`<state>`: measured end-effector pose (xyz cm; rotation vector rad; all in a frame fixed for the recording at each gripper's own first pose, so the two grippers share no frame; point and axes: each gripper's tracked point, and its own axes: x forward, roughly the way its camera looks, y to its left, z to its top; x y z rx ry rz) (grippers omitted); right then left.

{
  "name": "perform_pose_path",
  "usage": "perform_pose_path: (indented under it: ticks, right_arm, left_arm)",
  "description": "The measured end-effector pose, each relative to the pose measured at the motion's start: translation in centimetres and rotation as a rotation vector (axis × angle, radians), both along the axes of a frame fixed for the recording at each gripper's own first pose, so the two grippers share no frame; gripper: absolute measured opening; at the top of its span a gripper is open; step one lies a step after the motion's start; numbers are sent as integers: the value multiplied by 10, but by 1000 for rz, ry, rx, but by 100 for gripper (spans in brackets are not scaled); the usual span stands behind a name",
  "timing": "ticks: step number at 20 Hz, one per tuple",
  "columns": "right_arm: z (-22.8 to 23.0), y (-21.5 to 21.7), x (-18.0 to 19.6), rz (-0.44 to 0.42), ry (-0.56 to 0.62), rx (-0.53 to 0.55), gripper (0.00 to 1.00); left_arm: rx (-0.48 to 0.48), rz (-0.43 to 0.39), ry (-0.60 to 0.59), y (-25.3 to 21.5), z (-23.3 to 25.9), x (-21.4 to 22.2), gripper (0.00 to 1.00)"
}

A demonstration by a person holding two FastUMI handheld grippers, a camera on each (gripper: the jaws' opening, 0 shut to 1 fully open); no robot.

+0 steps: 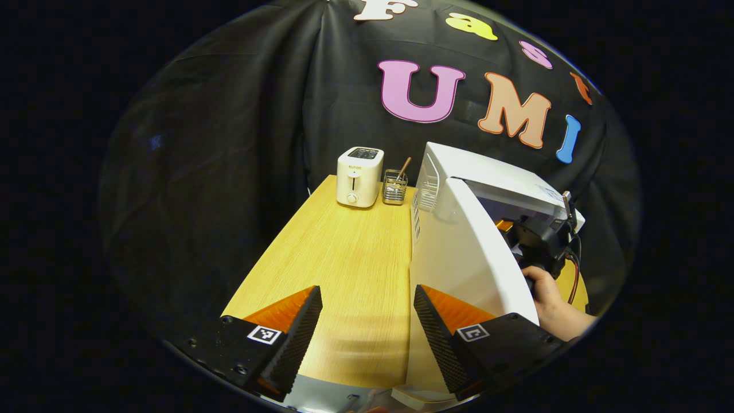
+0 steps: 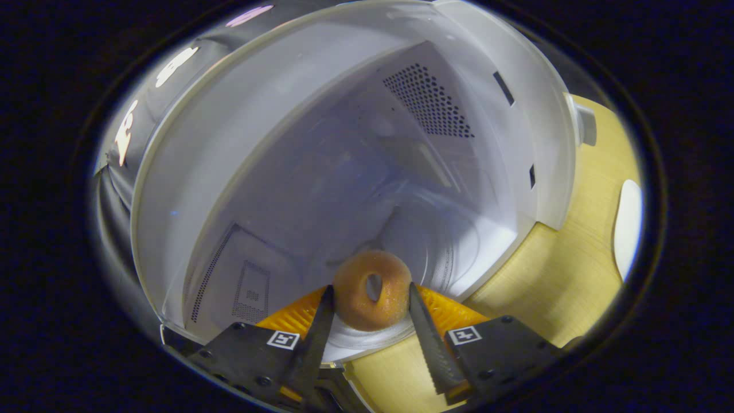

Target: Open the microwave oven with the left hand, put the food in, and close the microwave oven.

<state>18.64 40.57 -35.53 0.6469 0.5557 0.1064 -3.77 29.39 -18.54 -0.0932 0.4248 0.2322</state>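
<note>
Right gripper view: doughnut (image 2: 371,289) upright, hole forward.

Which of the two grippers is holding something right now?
The right gripper: its fingers clamp a donut at the microwave opening. The left gripper is open over the table.

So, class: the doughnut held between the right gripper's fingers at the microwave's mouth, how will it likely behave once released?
The doughnut stands on edge between the right gripper fingers, so it may roll or topple flat. It looks soft and light, probably denting under pressure. Its sugary surface likely grips the ridged pads.
</note>
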Motion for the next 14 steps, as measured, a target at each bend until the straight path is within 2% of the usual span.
perform_pose_path:
  ticks: [1,2,3,4,5,6,7,8,9,11,12,14]
  right_arm:
    - [1,1,1,2,-8,-1,70]
    - [2,0,2,3,-16,-3,76]
    - [3,-1,1,3,-20,-13,89]
    - [2,-5,1,1,-20,-34,84]
    - [2,-7,-2,5,-21,-49,84]
    - [2,-9,-5,13,-19,-59,84]
    - [2,-11,-10,25,-12,-69,90]
    - [4,-13,-16,40,-14,-82,90]
    - [8,-17,-22,54,-27,-103,84]
    - [17,-25,-34,81,-60,-148,84]
    - [21,-30,-40,89,-74,-168,90]
    - [30,-39,-55,104,-92,-192,90]
  left_arm:
    - [7,-1,2,1,0,-1,95]
    - [13,-4,3,3,1,-2,95]
    - [18,-4,6,2,0,-3,95]
    - [19,-5,9,2,0,-5,95]
    - [17,-5,10,3,0,-7,95]
    - [14,-6,13,4,-2,-7,95]
    - [15,-9,17,3,-2,-9,95]
    - [20,-11,18,3,-1,-10,95]
    - [26,-17,19,3,-1,-11,95]
    - [39,-36,23,1,-1,-14,95]
    - [47,-47,24,0,0,-15,95]
    - [57,-61,26,-2,-1,-17,95]
